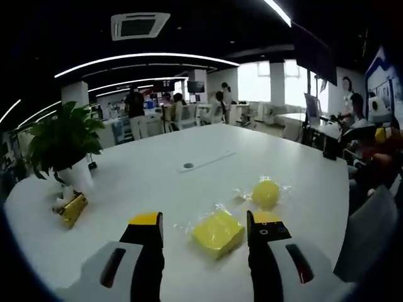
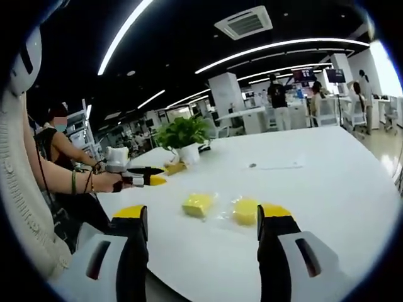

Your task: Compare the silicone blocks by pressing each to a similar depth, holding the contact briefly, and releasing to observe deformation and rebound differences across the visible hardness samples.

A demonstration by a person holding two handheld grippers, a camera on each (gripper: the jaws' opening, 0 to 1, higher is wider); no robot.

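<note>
Two wrapped yellow pads, a square block (image 1: 217, 233) and a round one (image 1: 265, 192) mid-frame, look soft and slippery; press their tops, both claws (image 1: 205, 228) (image 2: 203, 220) gaping wide, empty.

your left gripper view looks low across the white table (image 1: 189, 182) from close to its near edge, toward the office. your right gripper view faces it from another side, slightly farther back. both share the tabletop and potted plant (image 1: 63, 141).
</note>
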